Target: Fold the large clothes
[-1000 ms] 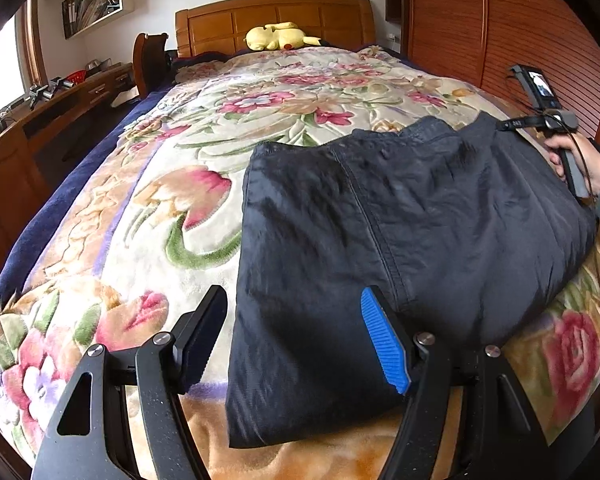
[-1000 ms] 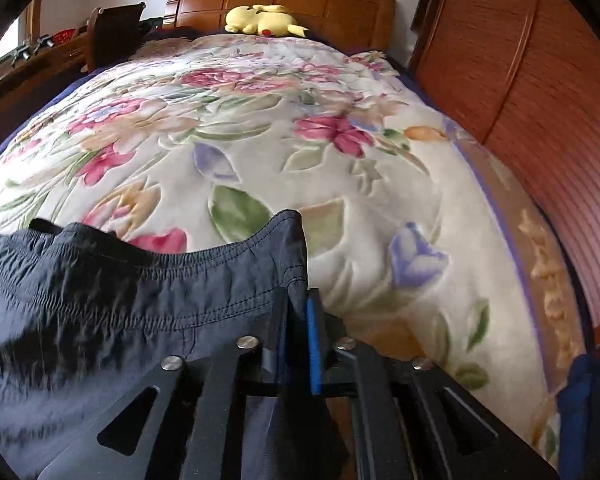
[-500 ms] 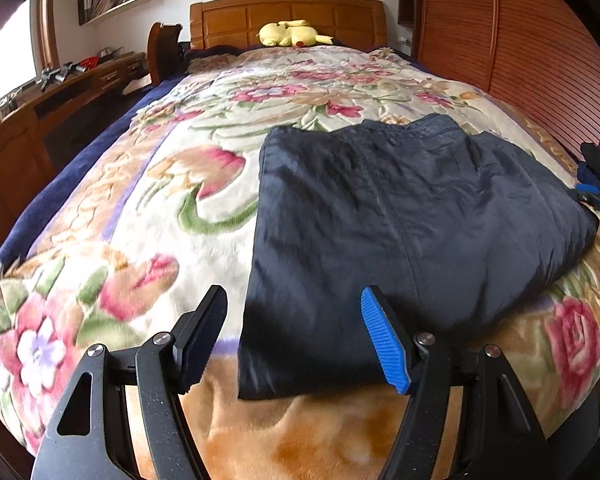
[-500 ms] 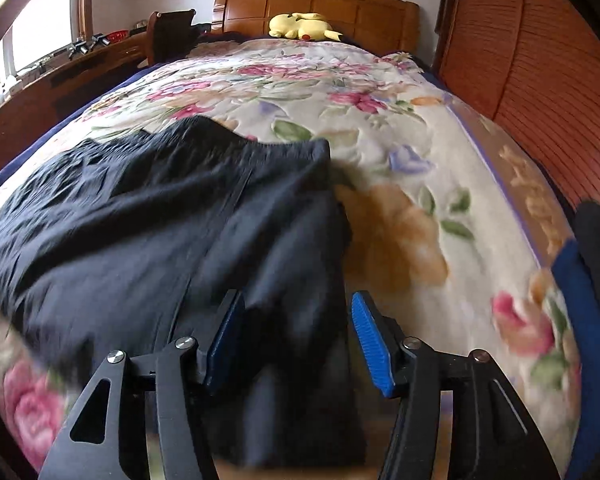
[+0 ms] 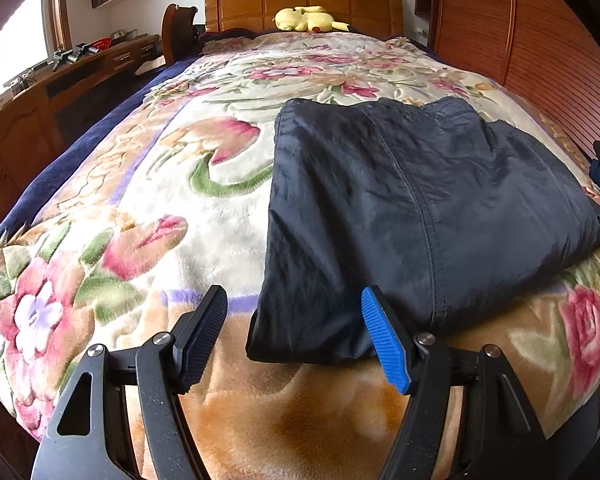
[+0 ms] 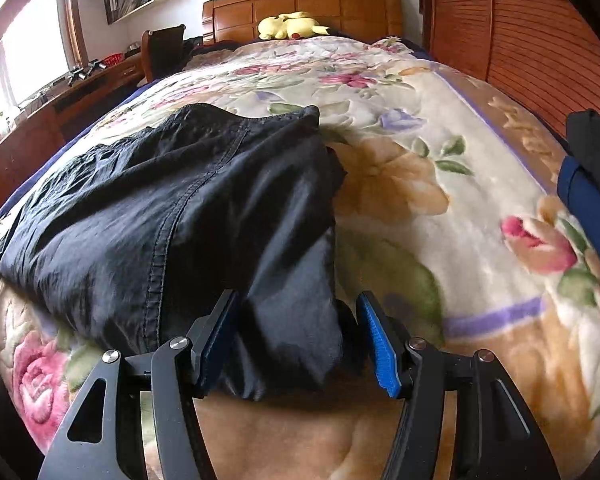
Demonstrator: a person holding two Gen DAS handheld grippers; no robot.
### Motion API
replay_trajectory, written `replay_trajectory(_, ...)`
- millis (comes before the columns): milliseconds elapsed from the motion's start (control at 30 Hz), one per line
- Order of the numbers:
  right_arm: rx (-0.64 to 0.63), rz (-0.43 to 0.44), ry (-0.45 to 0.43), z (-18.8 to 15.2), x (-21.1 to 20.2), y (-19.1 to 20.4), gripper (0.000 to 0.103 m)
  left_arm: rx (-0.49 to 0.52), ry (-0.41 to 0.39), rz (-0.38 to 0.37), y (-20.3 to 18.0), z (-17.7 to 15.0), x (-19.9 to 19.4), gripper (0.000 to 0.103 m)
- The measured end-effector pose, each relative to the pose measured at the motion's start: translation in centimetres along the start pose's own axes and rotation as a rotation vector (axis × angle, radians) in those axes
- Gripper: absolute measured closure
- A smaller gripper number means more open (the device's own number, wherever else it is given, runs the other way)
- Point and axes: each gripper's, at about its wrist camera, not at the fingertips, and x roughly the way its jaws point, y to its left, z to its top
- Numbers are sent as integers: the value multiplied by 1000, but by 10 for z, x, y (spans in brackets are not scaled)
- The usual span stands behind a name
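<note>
both gripper sets [image 5: 294,338] [image 6: 298,340] gape over dark folded trousers [image 5: 420,216].

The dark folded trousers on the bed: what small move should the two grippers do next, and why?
Probably close both grippers on the near edge. The dark trousers lie folded on the floral blanket. The left gripper is open around the near left corner, and the right gripper is open around the near right corner. Neither holds cloth yet, so another fold needs a grasp.

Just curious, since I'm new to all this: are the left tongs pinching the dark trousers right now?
No, the left tongs are spread wide open, with the near corner of the dark trousers lying loose between them on the floral blanket.
</note>
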Motion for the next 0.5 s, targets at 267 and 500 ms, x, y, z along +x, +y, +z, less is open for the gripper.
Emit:
replay_trajectory(267,1,4,-4,-9,6,1,41,-11,10,-6,1,-3,5,32)
replay_trajectory(500,-21,-16,-12,-13,10,7,41,-53,15,-32,7,-13,3,32)
